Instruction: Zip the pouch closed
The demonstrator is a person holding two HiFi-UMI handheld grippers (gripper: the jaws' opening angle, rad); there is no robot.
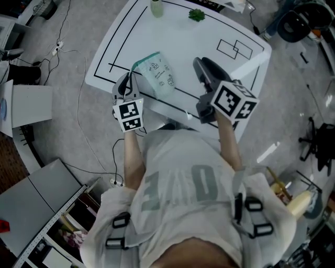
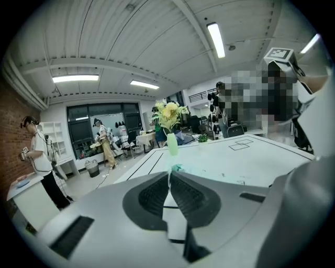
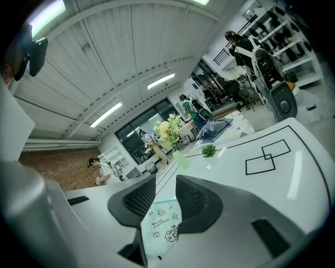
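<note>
A pale pouch (image 1: 159,76) with small printed drawings and a teal zip edge lies on the white table (image 1: 209,31) near its front edge. My left gripper (image 1: 130,78) is at the pouch's left end with its jaws shut. In the left gripper view, the teal corner of the pouch (image 2: 177,168) shows just past the closed left gripper (image 2: 168,175). My right gripper (image 1: 201,65) stands open to the right of the pouch. In the right gripper view, the pouch (image 3: 163,225) shows through the gap of the right gripper (image 3: 165,183), and the pads do not press on it.
A green vase with flowers (image 1: 156,8) and a small green plant (image 1: 197,14) stand at the table's far side. Black taped lines and two overlapping rectangles (image 1: 241,48) mark the tabletop. Cables run over the floor on the left. A person (image 2: 39,157) stands far off.
</note>
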